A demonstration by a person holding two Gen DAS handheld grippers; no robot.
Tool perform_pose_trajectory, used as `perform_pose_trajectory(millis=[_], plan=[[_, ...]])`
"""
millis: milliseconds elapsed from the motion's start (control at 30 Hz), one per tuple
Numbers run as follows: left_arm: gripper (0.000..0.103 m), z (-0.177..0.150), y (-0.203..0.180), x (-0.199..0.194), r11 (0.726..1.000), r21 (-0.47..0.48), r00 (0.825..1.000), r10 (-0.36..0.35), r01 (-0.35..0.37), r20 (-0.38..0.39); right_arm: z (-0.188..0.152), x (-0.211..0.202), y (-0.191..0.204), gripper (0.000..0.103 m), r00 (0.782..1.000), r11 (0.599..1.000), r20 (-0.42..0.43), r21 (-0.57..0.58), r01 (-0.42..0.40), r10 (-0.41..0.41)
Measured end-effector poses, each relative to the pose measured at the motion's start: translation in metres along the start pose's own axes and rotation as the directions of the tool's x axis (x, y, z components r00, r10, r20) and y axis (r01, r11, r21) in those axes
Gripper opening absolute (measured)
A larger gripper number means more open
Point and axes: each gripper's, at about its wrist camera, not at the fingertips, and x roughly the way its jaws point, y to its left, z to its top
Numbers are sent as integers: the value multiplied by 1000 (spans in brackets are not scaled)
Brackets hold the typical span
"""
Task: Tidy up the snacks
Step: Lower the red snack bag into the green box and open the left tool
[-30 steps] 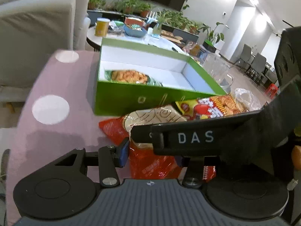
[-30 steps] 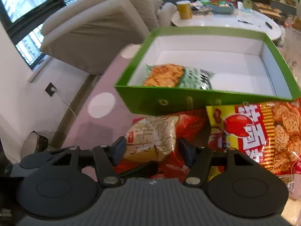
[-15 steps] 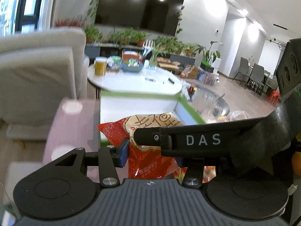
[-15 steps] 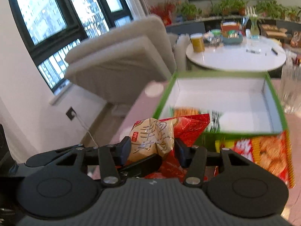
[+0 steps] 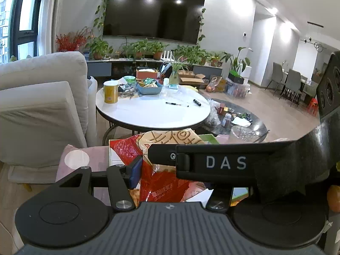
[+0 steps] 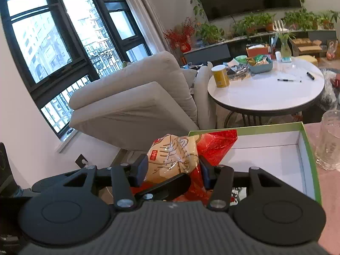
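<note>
Both my left tongs (image 5: 180, 167) and right tongs (image 6: 173, 169) clench the red snack bag (image 6: 176, 159), lifted above the green box (image 6: 306, 148); next I lower it inside.

I see a bench covered in a dusty pink cloth with white dots (image 5: 85, 163); in the left wrist view one dot sits near its far left corner. An open green cardboard box with a white inside (image 6: 276, 157) rests on it, its far wall along the bench's far edge. At the far right edge, just beside the box, stands a clear crinkled plastic container (image 6: 329, 140). I cannot tell what lies on the near part of the bench.
</note>
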Motion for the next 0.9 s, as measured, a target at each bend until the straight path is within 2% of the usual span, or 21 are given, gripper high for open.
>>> perform_pose_trajectory(millis=[200, 567, 633, 700, 900], plan=[[51, 5, 17, 41, 1000, -1, 999, 3, -3, -42, 5, 28, -17, 39, 1000, 1000, -23, 30, 5, -5], [51, -4, 41, 108, 999, 19, 994, 38, -36, -107, 0, 77, -44, 39, 998, 998, -55, 64, 8, -4], [51, -7, 43, 111, 999, 26, 994, 37, -34, -100, -2, 82, -48, 39, 999, 998, -43, 68, 13, -10], [53, -10, 45, 110, 999, 19, 995, 44, -43, -90, -3, 82, -49, 46, 998, 997, -36, 63, 48, -46], [67, -14, 51, 89, 996, -20, 994, 86, -87, -70, 0, 50, -54, 47, 998, 995, -19, 84, 56, -55]])
